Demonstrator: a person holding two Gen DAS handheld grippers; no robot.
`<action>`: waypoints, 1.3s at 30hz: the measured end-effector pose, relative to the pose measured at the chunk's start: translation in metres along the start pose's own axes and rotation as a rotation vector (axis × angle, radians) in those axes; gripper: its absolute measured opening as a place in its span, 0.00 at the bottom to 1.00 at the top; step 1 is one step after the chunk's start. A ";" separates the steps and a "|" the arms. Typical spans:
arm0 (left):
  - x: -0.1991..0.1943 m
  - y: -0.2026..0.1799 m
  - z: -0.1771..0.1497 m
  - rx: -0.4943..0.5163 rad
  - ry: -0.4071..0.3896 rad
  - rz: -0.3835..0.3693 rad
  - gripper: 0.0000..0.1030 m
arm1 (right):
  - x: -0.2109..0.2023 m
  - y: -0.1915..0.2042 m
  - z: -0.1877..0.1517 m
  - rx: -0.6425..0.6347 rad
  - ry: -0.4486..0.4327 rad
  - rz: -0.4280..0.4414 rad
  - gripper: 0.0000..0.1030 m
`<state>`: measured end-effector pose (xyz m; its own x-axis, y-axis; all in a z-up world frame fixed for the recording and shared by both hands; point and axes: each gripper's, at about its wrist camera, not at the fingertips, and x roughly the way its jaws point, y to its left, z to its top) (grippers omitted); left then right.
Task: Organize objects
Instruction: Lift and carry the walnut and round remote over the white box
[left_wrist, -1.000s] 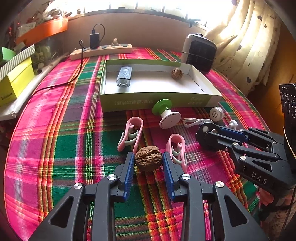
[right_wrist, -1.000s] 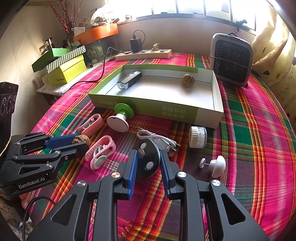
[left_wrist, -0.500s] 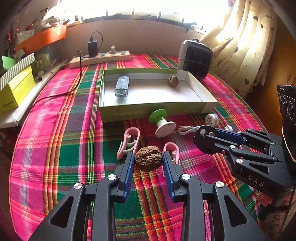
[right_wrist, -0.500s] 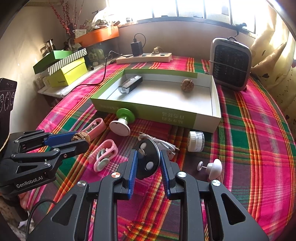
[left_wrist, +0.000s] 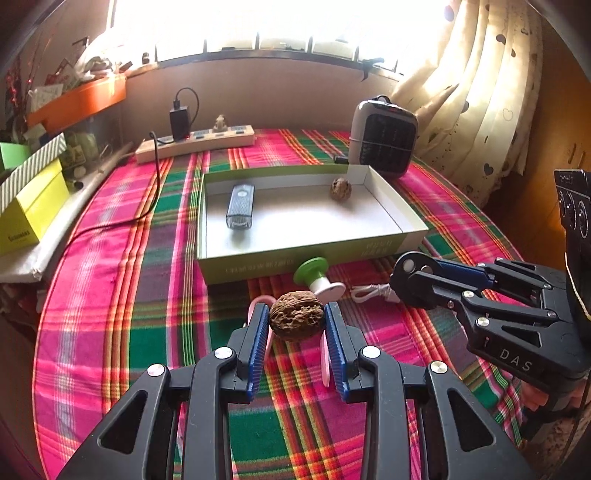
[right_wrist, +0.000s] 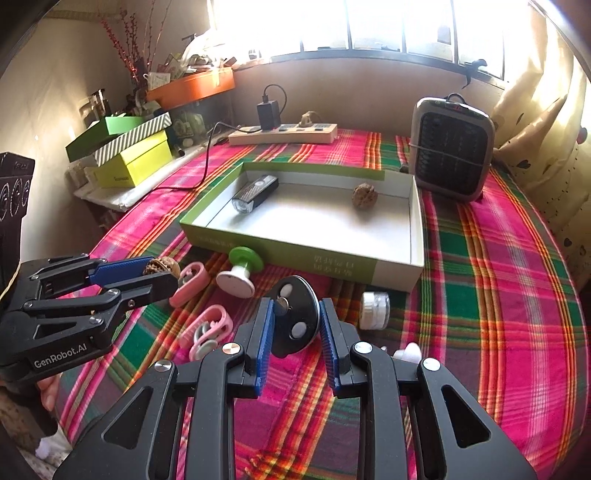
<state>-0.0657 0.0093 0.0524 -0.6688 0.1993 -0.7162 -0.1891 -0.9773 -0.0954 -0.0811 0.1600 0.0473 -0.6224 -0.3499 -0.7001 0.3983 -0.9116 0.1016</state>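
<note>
Walnut (left_wrist: 296, 315), wrinkled: clamped in left gripper (left_wrist: 296, 325) jaws | flat black disc (right_wrist: 295, 317): gripped by right gripper (right_wrist: 296, 325)

The left tongs (left_wrist: 296, 325) hide most of 2 pink clips (left_wrist: 325, 363); print on the green box (right_wrist: 334, 267) is unreadable.

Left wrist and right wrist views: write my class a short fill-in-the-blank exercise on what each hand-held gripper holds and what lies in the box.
1. The left hand-held gripper is shut on a ____.
2. The right hand-held gripper grips a black ____.
3. Inside the green box lie a bike light and a second ____.
4. The green-topped knob lies ____ the box.

Missing words: walnut; disc; walnut; outside
</note>
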 end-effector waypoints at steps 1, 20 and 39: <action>0.000 0.000 0.001 0.002 -0.002 -0.001 0.28 | 0.000 -0.001 0.002 0.001 -0.002 0.000 0.25; 0.016 0.012 0.025 -0.012 -0.023 0.003 0.28 | 0.011 -0.017 0.051 -0.011 -0.038 -0.001 0.25; 0.052 0.028 0.049 -0.034 -0.007 0.030 0.28 | 0.087 -0.022 0.111 -0.035 0.044 0.026 0.25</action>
<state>-0.1411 -0.0046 0.0465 -0.6789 0.1703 -0.7142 -0.1442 -0.9847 -0.0978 -0.2187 0.1257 0.0620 -0.5812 -0.3632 -0.7282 0.4378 -0.8939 0.0964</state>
